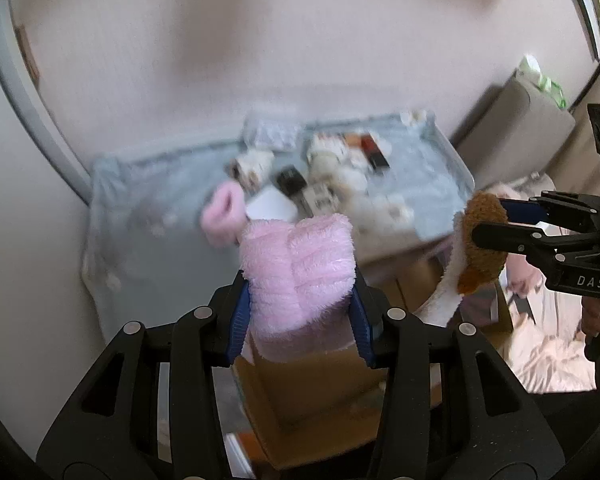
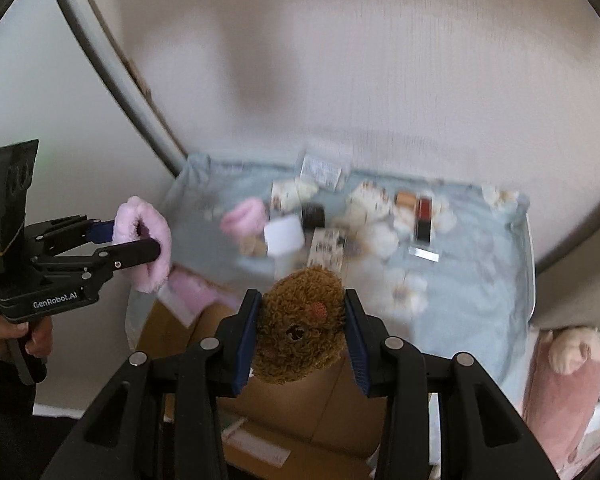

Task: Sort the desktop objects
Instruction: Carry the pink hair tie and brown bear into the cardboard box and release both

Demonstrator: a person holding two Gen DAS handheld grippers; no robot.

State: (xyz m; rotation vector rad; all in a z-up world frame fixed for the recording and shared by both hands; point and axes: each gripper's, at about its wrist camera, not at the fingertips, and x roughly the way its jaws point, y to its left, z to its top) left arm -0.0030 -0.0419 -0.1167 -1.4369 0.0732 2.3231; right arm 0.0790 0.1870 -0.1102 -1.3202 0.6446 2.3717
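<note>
My left gripper (image 1: 298,300) is shut on a fluffy pink plush piece (image 1: 300,268), held in the air above an open cardboard box (image 1: 312,392). It also shows at the left of the right wrist view (image 2: 136,240). My right gripper (image 2: 302,332) is shut on a brown curly plush toy (image 2: 300,328) with a white part hanging below, seen at the right of the left wrist view (image 1: 480,240). Beyond both lies a light blue cloth-covered desk (image 2: 480,280) with a second pink plush piece (image 2: 244,216), white plush bits, small boxes and cards, all blurred.
The cardboard box (image 2: 308,412) stands below the desk's front edge. A pink plush pillow with a cream toy (image 2: 568,360) lies at the right. A pale wall stands behind the desk. A grey curved frame (image 2: 112,68) runs along the left. A beige chair (image 1: 516,128) is at the right.
</note>
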